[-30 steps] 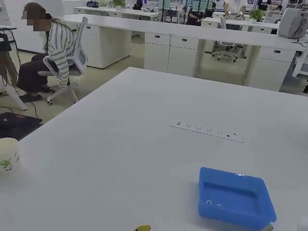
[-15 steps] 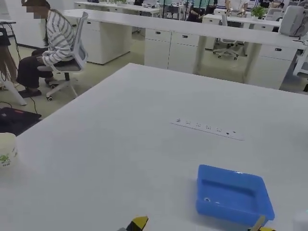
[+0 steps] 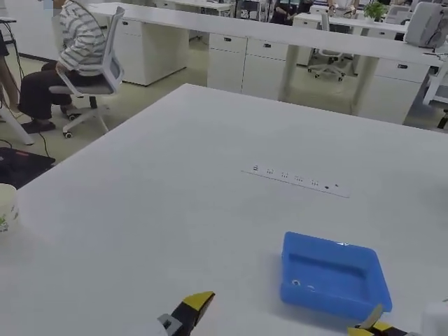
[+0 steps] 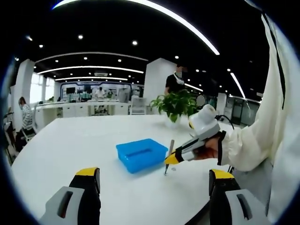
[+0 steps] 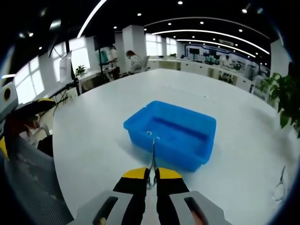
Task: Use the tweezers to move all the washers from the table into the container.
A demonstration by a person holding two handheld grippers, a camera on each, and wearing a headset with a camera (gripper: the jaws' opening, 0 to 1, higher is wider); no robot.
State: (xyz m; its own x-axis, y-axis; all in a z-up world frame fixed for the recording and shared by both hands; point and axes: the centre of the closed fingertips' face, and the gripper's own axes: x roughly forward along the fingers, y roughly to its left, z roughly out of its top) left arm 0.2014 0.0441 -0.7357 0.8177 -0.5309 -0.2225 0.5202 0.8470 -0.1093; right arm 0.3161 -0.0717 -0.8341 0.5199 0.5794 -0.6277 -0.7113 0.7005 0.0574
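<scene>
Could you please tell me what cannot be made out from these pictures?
Tweezers tip, right gripper view: too thin to tell whether it carries anything.
Specks in the container, head view: too small to count.
Right gripper, head view: mostly cut off by the bottom edge.

Washers (image 3: 296, 283) in container (image 3: 332, 302) — too small to count.

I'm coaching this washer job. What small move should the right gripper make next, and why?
Probably ease the tweezers forward over the container: the right gripper is shut on them and their tip sits beside its near wall. Whether they hold a washer, I cannot tell.
</scene>
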